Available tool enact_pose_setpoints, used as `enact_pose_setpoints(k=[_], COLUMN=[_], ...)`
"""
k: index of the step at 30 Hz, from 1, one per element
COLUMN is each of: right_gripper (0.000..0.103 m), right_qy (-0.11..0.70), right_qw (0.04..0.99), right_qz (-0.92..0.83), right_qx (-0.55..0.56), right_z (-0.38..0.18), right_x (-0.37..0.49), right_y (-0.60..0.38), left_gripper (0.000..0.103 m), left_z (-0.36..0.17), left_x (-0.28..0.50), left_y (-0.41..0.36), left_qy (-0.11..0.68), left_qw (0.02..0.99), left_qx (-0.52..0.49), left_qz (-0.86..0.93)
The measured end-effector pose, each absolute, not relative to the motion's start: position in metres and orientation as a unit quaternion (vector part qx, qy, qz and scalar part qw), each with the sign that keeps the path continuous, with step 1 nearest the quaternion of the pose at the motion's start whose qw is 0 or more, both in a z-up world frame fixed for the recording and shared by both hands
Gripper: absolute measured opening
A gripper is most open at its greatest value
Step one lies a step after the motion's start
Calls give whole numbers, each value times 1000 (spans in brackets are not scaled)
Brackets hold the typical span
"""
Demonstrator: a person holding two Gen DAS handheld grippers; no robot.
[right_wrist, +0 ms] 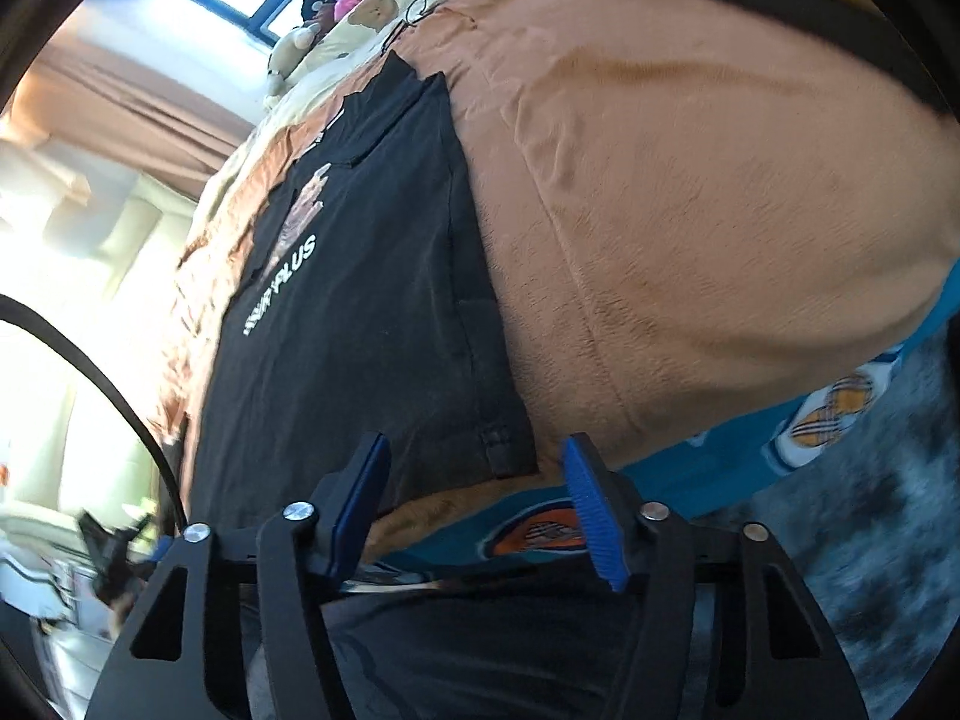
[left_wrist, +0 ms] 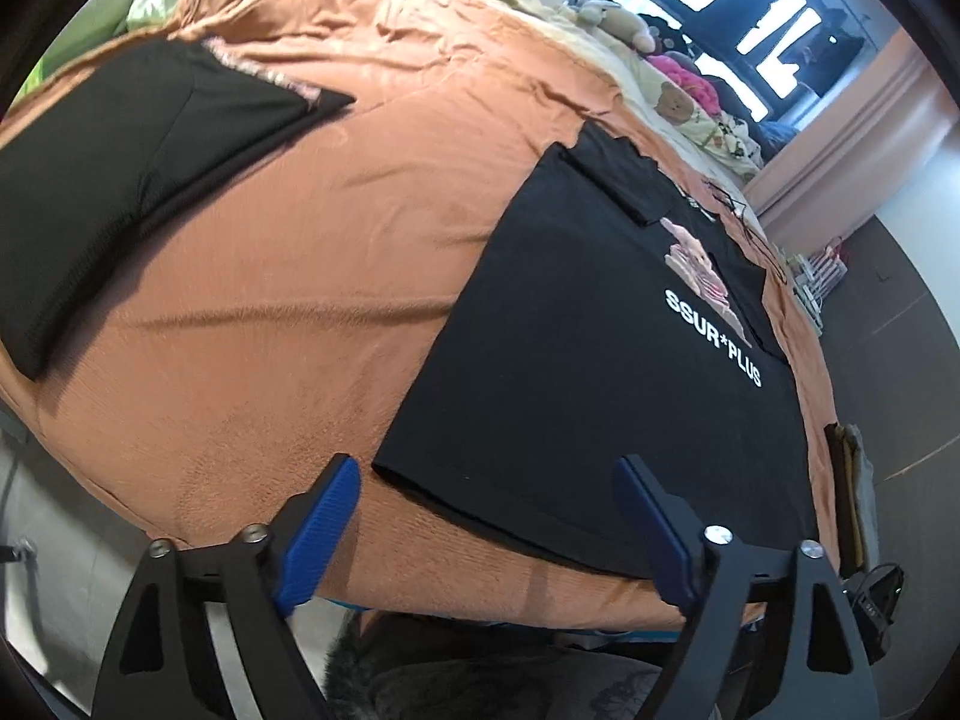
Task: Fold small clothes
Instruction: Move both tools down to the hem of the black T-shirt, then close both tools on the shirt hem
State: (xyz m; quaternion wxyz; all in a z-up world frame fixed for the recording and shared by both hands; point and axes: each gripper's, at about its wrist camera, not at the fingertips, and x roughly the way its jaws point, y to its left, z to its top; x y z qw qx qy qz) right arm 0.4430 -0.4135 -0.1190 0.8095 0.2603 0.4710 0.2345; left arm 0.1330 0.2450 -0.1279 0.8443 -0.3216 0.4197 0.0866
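A black T-shirt (left_wrist: 570, 360) with white "SSUR*PLUS" lettering and a pink picture lies flat on the orange blanket (left_wrist: 270, 330), its sleeves folded inward. My left gripper (left_wrist: 486, 474) is open just above the shirt's near hem, with the hem's left corner between its blue fingers (left_wrist: 324, 522). In the right wrist view the same T-shirt (right_wrist: 360, 330) runs away from me. My right gripper (right_wrist: 477, 450) is open, and the hem's other corner with a small tag lies between its fingers (right_wrist: 591, 504). No pad presses on cloth.
A second black garment (left_wrist: 90, 180) with pink trim lies folded at the far left of the blanket. Soft toys (left_wrist: 678, 96) and pillows crowd the head of the bed. A teal patterned sheet (right_wrist: 780, 450) shows along the bed's near edge, with a dark furry rug below it.
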Motion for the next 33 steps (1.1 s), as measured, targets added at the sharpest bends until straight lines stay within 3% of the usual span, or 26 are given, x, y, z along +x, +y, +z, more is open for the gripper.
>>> enact_pose_setpoints(k=[3, 8, 11, 17, 24, 27, 29, 33], right_gripper=[44, 15, 7, 6, 7, 16, 32, 34], right_qy=[469, 456, 434, 417, 471, 471, 470, 460], right_qw=[810, 809, 813, 816, 789, 786, 784, 790], right_qz=[242, 268, 290, 308, 290, 292, 298, 297], right_qx=[258, 255, 257, 257, 270, 273, 277, 274], right_z=[-124, -121, -113, -114, -148, -147, -146, -145], right_x=[450, 449, 444, 440, 457, 468, 470, 478], right_y=[-416, -417, -422, -428, -426, -422, -420, -417], left_gripper=[77, 64, 58, 36, 35, 35, 35, 35], left_z=[-136, -145, -150, -159, -161, -161, -163, -167], left_x=[135, 138, 141, 142, 134, 134, 136, 141], left_y=[252, 262, 267, 275, 279, 279, 280, 283], left_qy=[425, 434, 437, 444, 440, 438, 439, 437], left_qw=[837, 828, 823, 808, 805, 805, 805, 806], left_qx=[-334, -346, -352, -378, -391, -391, -391, -393], left_qz=[89, 87, 88, 85, 76, 78, 76, 75])
